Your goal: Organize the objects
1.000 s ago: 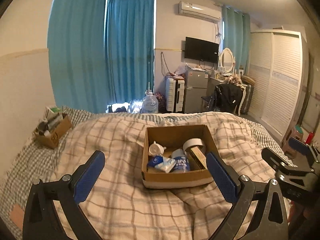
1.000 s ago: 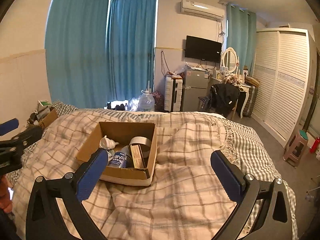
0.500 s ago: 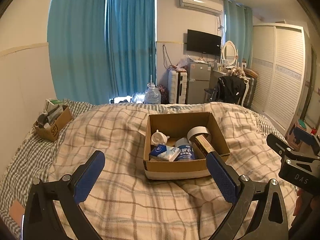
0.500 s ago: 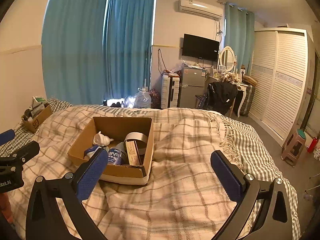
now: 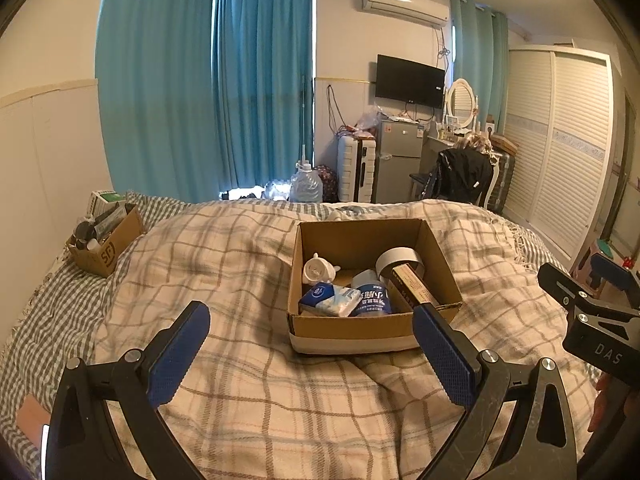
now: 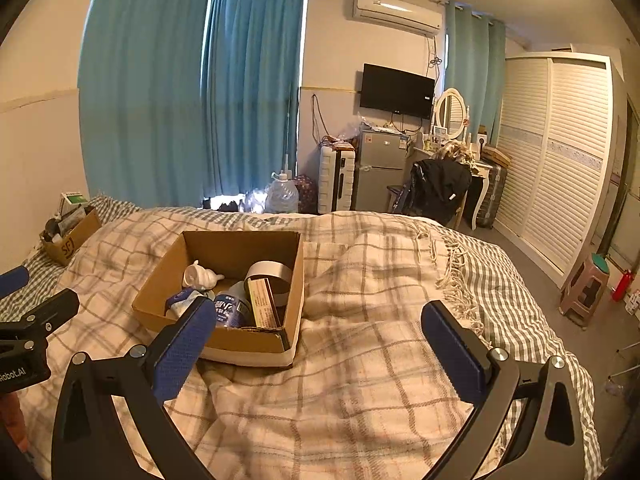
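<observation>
An open cardboard box sits on the plaid blanket on the bed; it also shows in the right wrist view. Inside lie a white figurine, a blue tissue pack, a blue-labelled bottle, a tape roll and a long brown carton. My left gripper is open and empty just in front of the box. My right gripper is open and empty, to the right of the box.
A second cardboard box full of small items stands at the bed's far left by the wall. Beyond the bed are a water jug, suitcase, small fridge and a chair with a black jacket. A stool stands by the wardrobe.
Both grippers have moved closer to the box and higher, so its contents show more fully. Both stay open and empty.
</observation>
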Motion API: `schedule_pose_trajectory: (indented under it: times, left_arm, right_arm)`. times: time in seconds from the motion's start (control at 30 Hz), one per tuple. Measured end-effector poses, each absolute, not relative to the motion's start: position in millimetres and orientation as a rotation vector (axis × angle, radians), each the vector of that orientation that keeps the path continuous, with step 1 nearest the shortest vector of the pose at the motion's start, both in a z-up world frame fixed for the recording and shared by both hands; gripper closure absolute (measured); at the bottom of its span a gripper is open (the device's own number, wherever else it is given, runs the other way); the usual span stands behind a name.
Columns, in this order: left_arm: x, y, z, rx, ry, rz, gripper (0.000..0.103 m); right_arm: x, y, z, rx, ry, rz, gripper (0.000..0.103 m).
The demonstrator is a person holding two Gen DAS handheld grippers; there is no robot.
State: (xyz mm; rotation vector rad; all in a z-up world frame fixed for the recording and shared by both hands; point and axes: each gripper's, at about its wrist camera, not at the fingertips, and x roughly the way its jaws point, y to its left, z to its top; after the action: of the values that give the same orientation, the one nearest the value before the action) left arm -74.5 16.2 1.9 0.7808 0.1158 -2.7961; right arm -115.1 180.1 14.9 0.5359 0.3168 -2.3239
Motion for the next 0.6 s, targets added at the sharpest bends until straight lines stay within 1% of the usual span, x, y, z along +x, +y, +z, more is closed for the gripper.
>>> schedule_pose_trajectory:
  times: [0.6]
  left_arm:
    - [-74.1, 19.1, -1.2, 0.789, 0.124, -2.789, 0.0]
  right_arm:
    - [-111.8, 176.6, 12.0, 0.549, 0.312, -2.31, 0.0]
